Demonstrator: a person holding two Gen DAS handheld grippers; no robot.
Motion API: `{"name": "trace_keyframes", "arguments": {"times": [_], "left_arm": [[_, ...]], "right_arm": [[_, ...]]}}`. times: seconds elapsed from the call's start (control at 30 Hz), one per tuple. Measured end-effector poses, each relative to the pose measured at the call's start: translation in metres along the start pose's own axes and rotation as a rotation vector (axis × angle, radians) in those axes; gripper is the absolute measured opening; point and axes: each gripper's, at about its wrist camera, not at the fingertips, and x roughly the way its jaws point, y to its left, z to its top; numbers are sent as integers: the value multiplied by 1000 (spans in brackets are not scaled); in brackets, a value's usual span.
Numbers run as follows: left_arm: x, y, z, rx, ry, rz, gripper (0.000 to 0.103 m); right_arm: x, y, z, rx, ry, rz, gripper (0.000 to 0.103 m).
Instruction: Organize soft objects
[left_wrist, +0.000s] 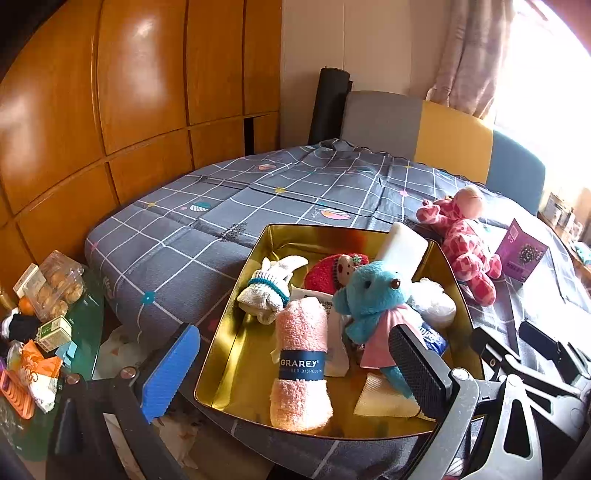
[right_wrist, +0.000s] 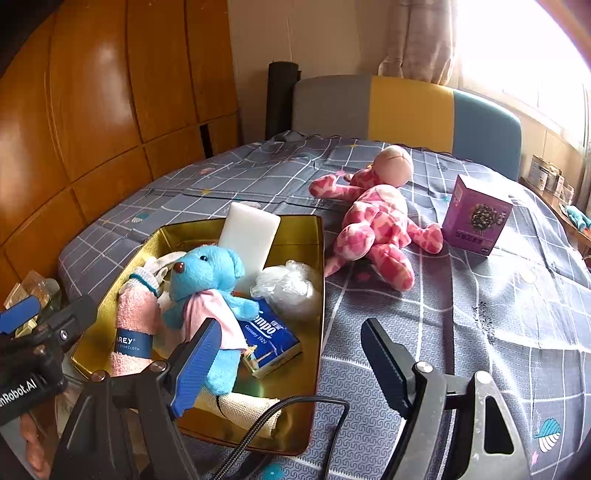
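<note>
A bed covered in a grey checked bedsheet (right_wrist: 424, 314) fills both wrist views, with a gold metal tray (left_wrist: 236, 354) resting on its near left part.

Inside the tray, a blue teddy bear (left_wrist: 373, 295) in a pink top sits upright near the middle. To its left lies a rolled pink dishcloth (left_wrist: 301, 365) with a dark blue band, and just beyond that a white sock (left_wrist: 267, 290) with a teal cuff. A red strawberry doll (left_wrist: 332, 273) lies behind the bear. A white foam block (right_wrist: 251, 236) leans tilted against the tray's far wall. A bundle of clear plastic wrap (right_wrist: 290, 286) sits at the right side of the tray, touching a blue tissue pack (right_wrist: 271, 341) that lies under the bear's arm. A cream cloth (right_wrist: 240, 408) lies at the near end.

On the sheet to the right of the tray, just beside its far right corner, a pink spotted plush giraffe (right_wrist: 376, 221) lies sprawled. A purple box (right_wrist: 474, 218) stands upright to its right.

The left gripper (left_wrist: 295, 365) hangs over the near edge of the tray, jaws spread wide and holding nothing. The right gripper (right_wrist: 291, 365) hangs over the tray's near right edge, jaws also wide apart and empty.

A side table (left_wrist: 85, 321) of snacks stands left of the bed, beside a wooden wardrobe (left_wrist: 110, 92).
</note>
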Motion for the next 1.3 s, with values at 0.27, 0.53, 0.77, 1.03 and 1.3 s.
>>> {"name": "trace_keyframes", "arguments": {"times": [0.27, 0.53, 0.77, 1.03, 1.3], "left_arm": [[-6, -1, 2, 3, -19, -4, 103], [-4, 1, 2, -3, -9, -9, 103], [-2, 2, 2, -6, -1, -9, 103], [-1, 2, 1, -6, 2, -7, 103], [0, 3, 1, -7, 8, -8, 103]], "right_arm": [[-7, 1, -2, 4, -15, 1, 79], [-7, 4, -2, 0, -15, 9, 79], [-7, 5, -2, 2, -13, 10, 79], [-6, 5, -2, 1, -11, 12, 79], [-6, 5, -2, 4, -9, 14, 79]]}}
